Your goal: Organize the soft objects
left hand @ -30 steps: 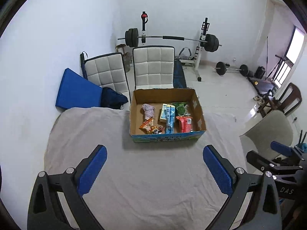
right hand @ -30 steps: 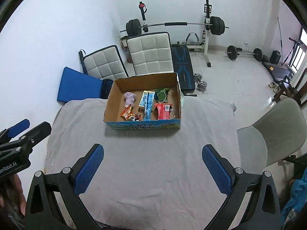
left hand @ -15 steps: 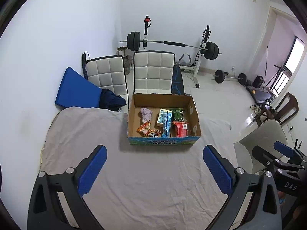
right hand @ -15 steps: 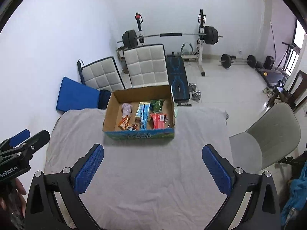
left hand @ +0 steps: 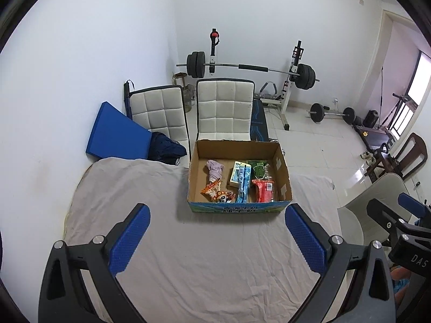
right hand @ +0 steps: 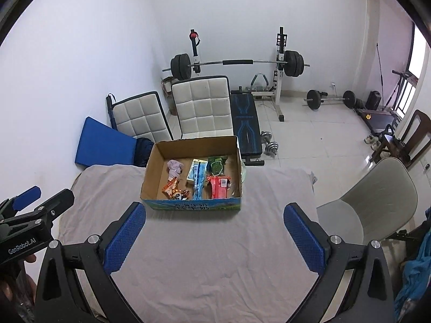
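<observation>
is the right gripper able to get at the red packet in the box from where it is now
Probably yes: the right gripper is open and empty, the cardboard box has no lid, and the red packet lies uncovered near the front wall, which it must clear.

White walls [left hand: 94, 40] close in a bare room with a pale, glossy tiled floor [left hand: 323, 140]. Against the far wall stands a rack with a loaded barbell [left hand: 250, 67]; a bench [right hand: 246, 123] sits in front of it with a dumbbell [right hand: 269, 142] just beside. A 2nd barbell [left hand: 331, 113] lies on the floor farther right. 2 white quilted chairs [left hand: 225, 107] stand behind the cloth-covered table [left hand: 215, 263], and a blue mat [left hand: 115, 134] leans on the left wall. A grey chair [right hand: 377, 196] sits at the table's right side, a dark wooden chair [left hand: 414, 153] beyond it. Daylight comes through a window [left hand: 416, 80] at far right.
</observation>
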